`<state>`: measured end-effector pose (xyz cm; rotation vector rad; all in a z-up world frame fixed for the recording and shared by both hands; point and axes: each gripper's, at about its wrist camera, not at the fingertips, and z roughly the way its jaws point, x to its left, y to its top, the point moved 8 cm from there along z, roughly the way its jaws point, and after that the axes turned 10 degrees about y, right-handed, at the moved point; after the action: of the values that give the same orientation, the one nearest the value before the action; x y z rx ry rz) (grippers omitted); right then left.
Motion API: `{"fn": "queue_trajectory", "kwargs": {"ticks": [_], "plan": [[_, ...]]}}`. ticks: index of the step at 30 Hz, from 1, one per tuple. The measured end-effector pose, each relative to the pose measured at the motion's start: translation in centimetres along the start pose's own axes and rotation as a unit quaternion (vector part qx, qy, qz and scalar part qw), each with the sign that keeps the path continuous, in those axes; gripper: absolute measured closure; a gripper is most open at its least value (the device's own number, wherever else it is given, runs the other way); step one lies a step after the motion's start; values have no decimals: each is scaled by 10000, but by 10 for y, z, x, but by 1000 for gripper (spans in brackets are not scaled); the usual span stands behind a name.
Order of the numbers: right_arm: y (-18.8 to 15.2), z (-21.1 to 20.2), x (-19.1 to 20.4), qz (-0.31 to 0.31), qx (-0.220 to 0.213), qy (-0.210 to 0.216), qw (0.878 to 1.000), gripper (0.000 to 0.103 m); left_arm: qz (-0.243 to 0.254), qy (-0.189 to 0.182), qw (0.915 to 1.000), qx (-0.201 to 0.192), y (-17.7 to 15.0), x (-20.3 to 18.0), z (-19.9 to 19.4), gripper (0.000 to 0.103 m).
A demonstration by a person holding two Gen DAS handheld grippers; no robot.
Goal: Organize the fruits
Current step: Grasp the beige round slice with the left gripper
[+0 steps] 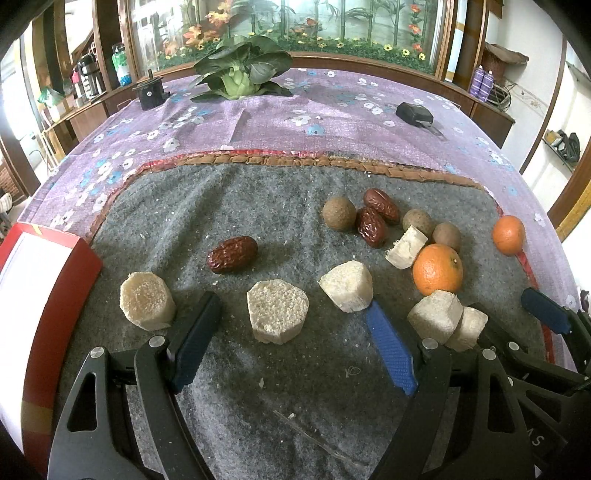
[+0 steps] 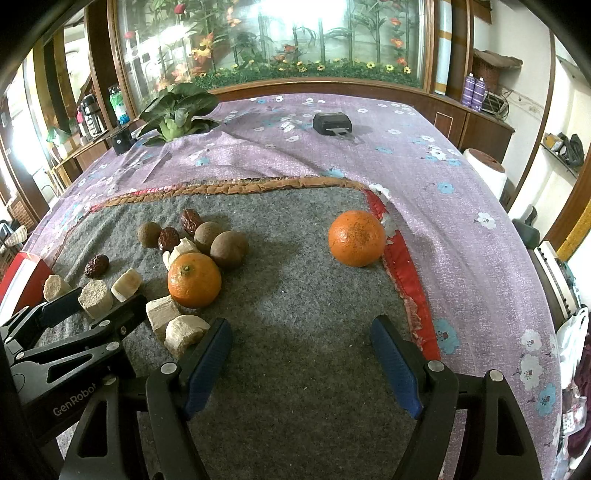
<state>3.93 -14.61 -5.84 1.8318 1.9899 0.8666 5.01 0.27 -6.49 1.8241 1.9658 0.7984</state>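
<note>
A lived-in home dining room is showing here: a flowered purple tablecloth [image 2: 424, 173] is covering a big table, dark wooden cabinets [image 2: 484, 129] are lining the walls, a glass panel painted with bamboo and flowers [image 1: 332, 29] is glowing behind, and thermos flasks [image 1: 86, 75] are standing on a sideboard.

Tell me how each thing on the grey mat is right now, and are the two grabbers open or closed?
Left gripper: open, empty, either side of a pale cut sugarcane chunk.
Right gripper: open, empty, over bare grey felt mat.
Orange mandarin near the chunks: whole, unpeeled, resting.
Orange mandarin at the mat's red edge: whole, alone.
Wrinkled dark-red date: lying alone.
Round brown longans: unpeeled, clustered.
</note>
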Motion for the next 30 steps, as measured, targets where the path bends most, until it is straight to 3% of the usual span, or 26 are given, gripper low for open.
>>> {"fn": "queue_trajectory", "kwargs": {"ticks": [8,15,24,30], "plan": [[-3,-1,3,-283,135,27,9995,25,133,23,9999,30,-1,0,-1,21],[-10,-22,4,-483,124,180,9986,26,461,-431,9978,183,-20,11,-23,22],[-3,-41,25,-754,-82,499,9959,26,238,-428,9986,175,-19,46,-38,21],[1,-42,30,-628,-139,728,9953,26,295,-497,9982,182,-13,41,-34,22]]}}
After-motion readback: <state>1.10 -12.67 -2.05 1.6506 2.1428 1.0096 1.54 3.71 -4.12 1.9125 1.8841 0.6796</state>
